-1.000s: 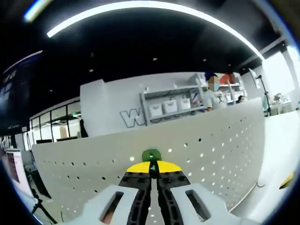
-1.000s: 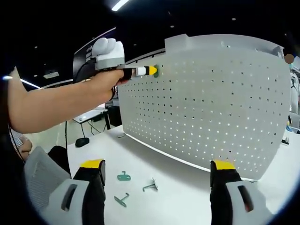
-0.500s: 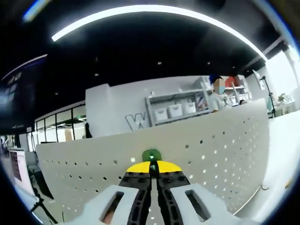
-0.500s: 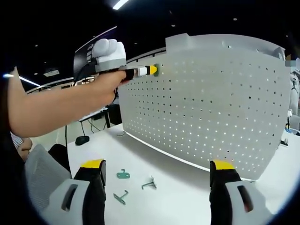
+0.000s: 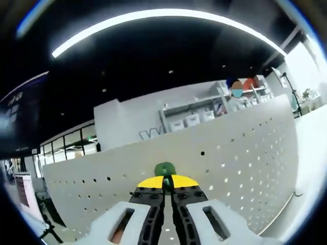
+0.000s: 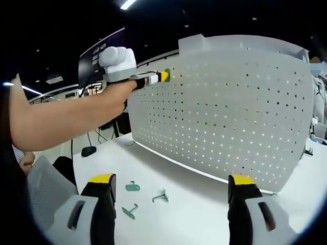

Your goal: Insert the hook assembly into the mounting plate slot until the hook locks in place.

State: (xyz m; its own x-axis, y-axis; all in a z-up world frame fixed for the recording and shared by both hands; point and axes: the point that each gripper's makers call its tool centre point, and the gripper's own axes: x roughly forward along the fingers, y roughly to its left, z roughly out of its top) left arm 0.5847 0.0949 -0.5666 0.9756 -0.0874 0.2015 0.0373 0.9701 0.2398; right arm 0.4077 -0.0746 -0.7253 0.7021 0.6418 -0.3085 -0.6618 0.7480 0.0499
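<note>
The left tongs (image 5: pixel 164 185) are clenched on the green hook (image 5: pixel 164 170), yellow tips pressed together around its stem, and the hook's head is right up against the white pegboard (image 5: pixel 245 158). In the right gripper view those same tongs (image 6: pixel 162 76) sit near the top left corner of the pegboard (image 6: pixel 230 107), a bare arm (image 6: pixel 61 115) stretched out behind them. Whether the hook has caught in a hole yet, I cannot tell; its back is hidden by its own head.

This looks like the seating step, and it wants a square approach: keep the stem at right angles to the pegboard face, feel the prongs find their holes, then push in and tip down so it locks. Any roll of the wrist and the prongs will likely skate across the metal. Keep the grip firm until the hook holds its own weight, then let go gently.

The right tongs (image 6: pixel 171 204) hang released, jaws wide apart, low over the white table (image 6: pixel 204 214) in front of the pegboard. Between those jaws, on the table, lie three spare hooks (image 6: pixel 134 187), apart from one another and well below the pegboard's top corner. Staying back like this, the right hand keeps the whole pegboard and every hook in sight.
</note>
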